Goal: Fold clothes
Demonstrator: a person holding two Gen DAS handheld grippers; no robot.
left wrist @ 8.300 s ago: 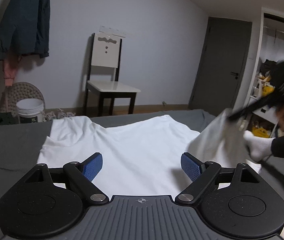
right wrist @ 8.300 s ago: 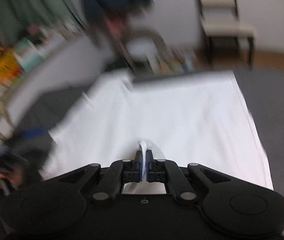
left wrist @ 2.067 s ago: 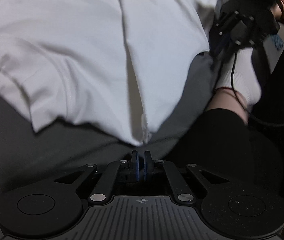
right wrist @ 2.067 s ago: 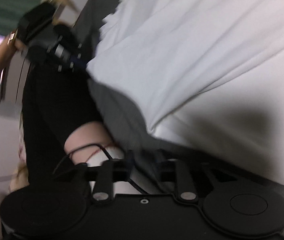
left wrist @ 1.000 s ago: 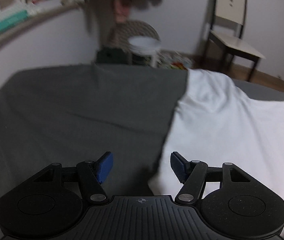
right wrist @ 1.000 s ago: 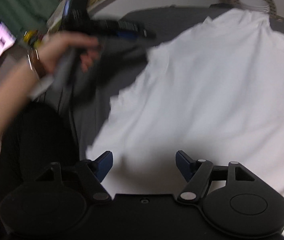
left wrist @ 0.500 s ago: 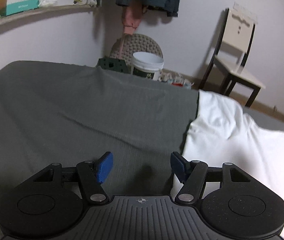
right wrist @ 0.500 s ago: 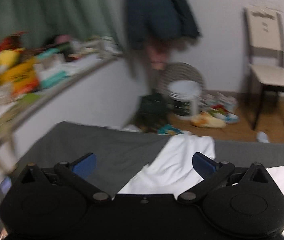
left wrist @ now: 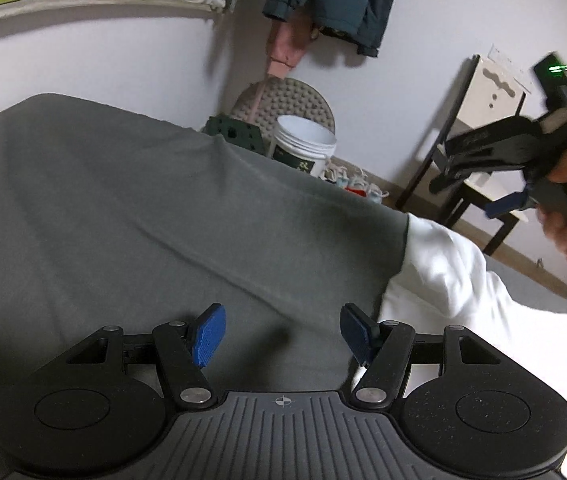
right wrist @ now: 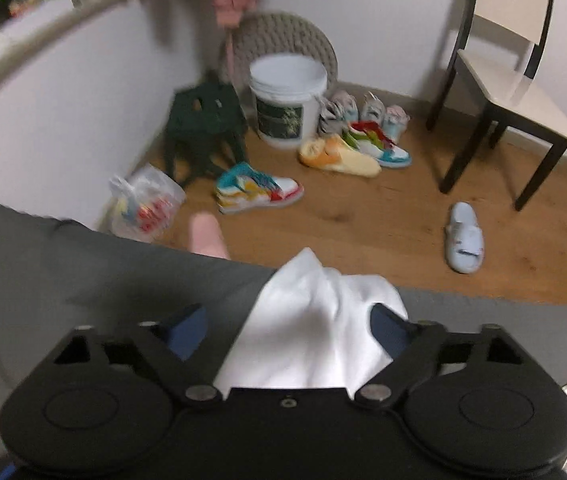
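Left gripper (left wrist: 281, 334): I've got it spread wide, nothing between the blue pads (left wrist: 208, 334), hovering over the grey bed sheet (left wrist: 131, 216). The white shirt (left wrist: 459, 280) lies just to its right on the sheet, its near edge running under the right-hand finger; can't tell if the pad actually touches cloth.

Right gripper (right wrist: 289, 334): also spread wide, not clamping anything. A bunched corner of the white shirt (right wrist: 315, 332) sits between its fingers, peaking up at the far edge of the bed. Contact with the pads is unclear, frame is blurred. In the left wrist view I see the right gripper (left wrist: 479, 192) held in a hand (left wrist: 563, 208) above the shirt's far end.

Beyond the bed: white bucket (right wrist: 287, 100), sneakers (right wrist: 257, 188), chair (right wrist: 511, 76) on wood floor.
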